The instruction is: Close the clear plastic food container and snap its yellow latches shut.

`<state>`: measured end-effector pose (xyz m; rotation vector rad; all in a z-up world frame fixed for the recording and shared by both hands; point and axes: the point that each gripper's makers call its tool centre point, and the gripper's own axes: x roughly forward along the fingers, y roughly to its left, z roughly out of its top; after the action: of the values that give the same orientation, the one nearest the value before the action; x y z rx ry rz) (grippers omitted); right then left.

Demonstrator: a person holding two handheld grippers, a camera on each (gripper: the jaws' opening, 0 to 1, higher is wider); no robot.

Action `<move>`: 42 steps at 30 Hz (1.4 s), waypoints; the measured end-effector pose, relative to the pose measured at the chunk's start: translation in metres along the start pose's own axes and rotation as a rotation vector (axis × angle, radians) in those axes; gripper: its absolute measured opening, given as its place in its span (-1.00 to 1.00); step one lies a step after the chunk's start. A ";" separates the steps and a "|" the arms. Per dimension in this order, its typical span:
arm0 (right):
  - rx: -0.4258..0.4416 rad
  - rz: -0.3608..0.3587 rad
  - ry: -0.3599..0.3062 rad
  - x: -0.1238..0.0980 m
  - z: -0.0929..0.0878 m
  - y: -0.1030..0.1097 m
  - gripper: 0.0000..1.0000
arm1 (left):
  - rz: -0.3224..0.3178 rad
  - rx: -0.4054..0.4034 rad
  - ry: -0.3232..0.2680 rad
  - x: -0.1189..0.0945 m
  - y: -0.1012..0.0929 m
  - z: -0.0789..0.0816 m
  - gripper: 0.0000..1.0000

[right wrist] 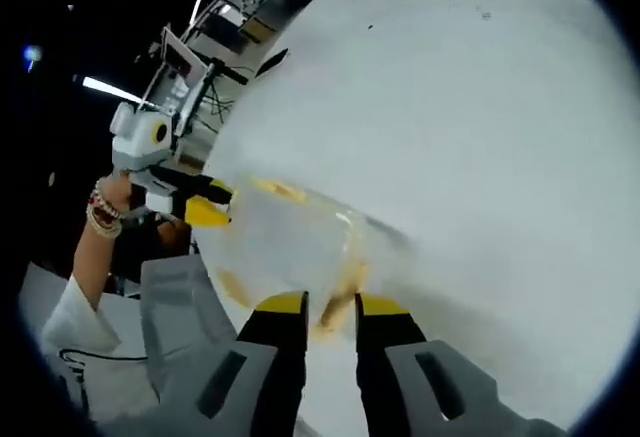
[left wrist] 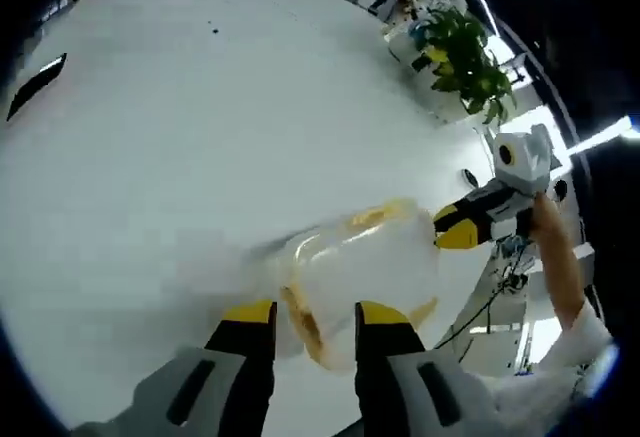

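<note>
A clear plastic food container [left wrist: 365,257] with yellow latches lies on the white table [left wrist: 200,107], blurred. My left gripper [left wrist: 315,315] is shut on its near end, where a yellow latch [left wrist: 303,329] sits between the jaws. The right gripper [left wrist: 458,229], held by a hand, meets the container's far end. From the right gripper view, the container [right wrist: 290,242] lies just past my right gripper [right wrist: 332,307], whose jaws stand close together on its near edge and a yellow latch [right wrist: 335,319]. The left gripper [right wrist: 207,207] holds the opposite end.
A potted green plant [left wrist: 462,52] stands at the table's far edge. Desks and equipment [right wrist: 190,67] sit beyond the table's edge. A dark slot [left wrist: 35,85] marks the table's left side. A person's white sleeve [right wrist: 70,332] shows at the left.
</note>
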<state>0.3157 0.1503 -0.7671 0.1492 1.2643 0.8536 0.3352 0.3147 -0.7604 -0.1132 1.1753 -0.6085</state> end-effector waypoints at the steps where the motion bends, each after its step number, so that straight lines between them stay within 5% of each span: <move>1: -0.033 -0.019 0.012 -0.005 0.002 0.001 -0.79 | -0.003 0.025 -0.065 -0.010 -0.002 0.014 -0.37; 3: -0.106 -0.052 -0.042 -0.016 0.018 0.000 -0.80 | -0.052 0.064 -0.176 -0.024 -0.013 0.035 -0.32; 5: -0.118 0.010 -0.140 -0.023 0.041 0.015 -0.82 | -0.099 0.131 -0.233 -0.028 -0.026 0.041 -0.47; 7: -0.149 0.071 -0.178 -0.022 0.051 0.029 -0.93 | -0.111 0.197 -0.234 -0.023 -0.036 0.036 -0.94; 9: -0.199 0.118 -0.206 -0.014 0.058 0.045 -1.00 | -0.102 0.228 -0.203 -0.008 -0.043 0.025 -1.00; 13: -0.358 0.154 -0.124 0.014 0.051 0.063 -1.00 | -0.164 0.310 -0.144 0.023 -0.067 0.000 -1.00; 15: -0.471 0.101 -0.083 0.029 0.049 0.061 -0.98 | -0.170 0.415 -0.130 0.035 -0.077 -0.010 -1.00; 17: -0.559 0.057 -0.024 0.041 0.044 0.057 -0.94 | -0.176 0.519 -0.139 0.041 -0.084 -0.010 -1.00; 18: -0.579 0.049 -0.006 0.045 0.042 0.057 -0.92 | -0.213 0.552 -0.195 0.041 -0.093 -0.002 -1.00; 19: -0.597 0.045 0.001 0.049 0.046 0.056 -0.89 | -0.212 0.560 -0.191 0.041 -0.095 -0.002 -0.86; 21: -0.640 0.056 -0.011 0.052 0.052 0.060 -0.87 | -0.213 0.579 -0.197 0.037 -0.095 -0.001 -0.63; 24: -0.667 0.075 -0.024 0.053 0.063 0.061 -0.74 | -0.223 0.648 -0.188 0.033 -0.093 -0.005 -0.55; 30: -0.717 0.084 0.017 0.056 0.068 0.053 -0.51 | -0.167 0.796 -0.176 0.032 -0.085 -0.014 -0.05; 37: -0.764 0.097 0.100 0.056 0.060 0.045 -0.40 | -0.073 0.986 -0.194 0.042 -0.085 -0.012 -0.04; 42: -0.834 0.085 0.254 0.058 0.045 0.039 -0.31 | 0.019 1.209 -0.180 0.048 -0.082 -0.016 0.01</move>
<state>0.3393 0.2300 -0.7757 -0.5894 1.0413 1.4377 0.3014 0.2255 -0.7748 0.8499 0.4864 -1.1691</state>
